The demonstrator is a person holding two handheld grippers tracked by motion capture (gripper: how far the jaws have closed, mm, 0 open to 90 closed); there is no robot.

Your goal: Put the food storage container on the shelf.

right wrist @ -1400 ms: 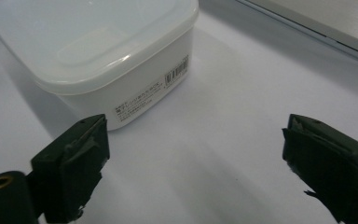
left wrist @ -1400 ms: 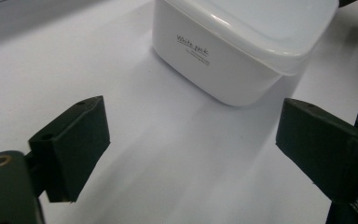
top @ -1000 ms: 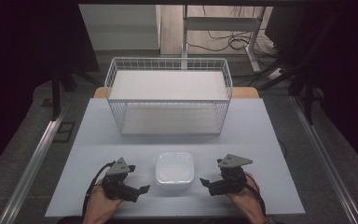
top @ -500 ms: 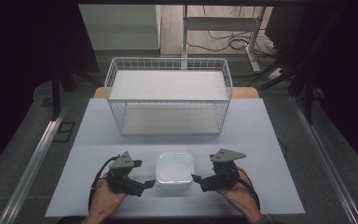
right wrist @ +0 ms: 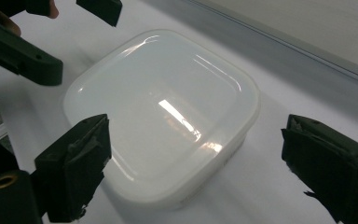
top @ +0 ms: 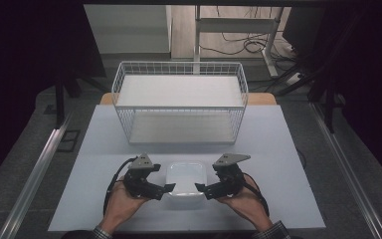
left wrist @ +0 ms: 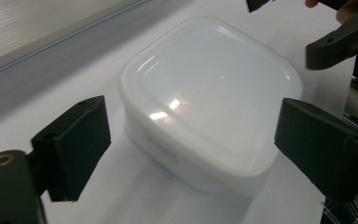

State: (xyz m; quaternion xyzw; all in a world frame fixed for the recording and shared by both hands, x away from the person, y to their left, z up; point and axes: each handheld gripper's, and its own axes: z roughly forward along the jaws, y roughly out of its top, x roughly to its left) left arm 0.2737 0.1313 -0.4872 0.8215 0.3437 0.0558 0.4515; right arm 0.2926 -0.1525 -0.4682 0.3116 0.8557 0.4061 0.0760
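A white square plastic container with a glossy lid stands on the near middle of the table. My left gripper is at its left side and my right gripper at its right, each held in a hand. In the left gripper view the container lies ahead between the wide-apart jaws of the left gripper, whose pads stand clear of it. The right gripper view has the container likewise between the untouching jaws of the right gripper. Both pairs of jaws have just been closing a little.
A white wire basket stands at the back middle of the pale table top. Dark floor and metal rails flank the table. Cables lie on the floor behind it.
Both hands have moved inward and slightly away from the person, bringing the jaw tips up to the container's two sides. The container has not moved.
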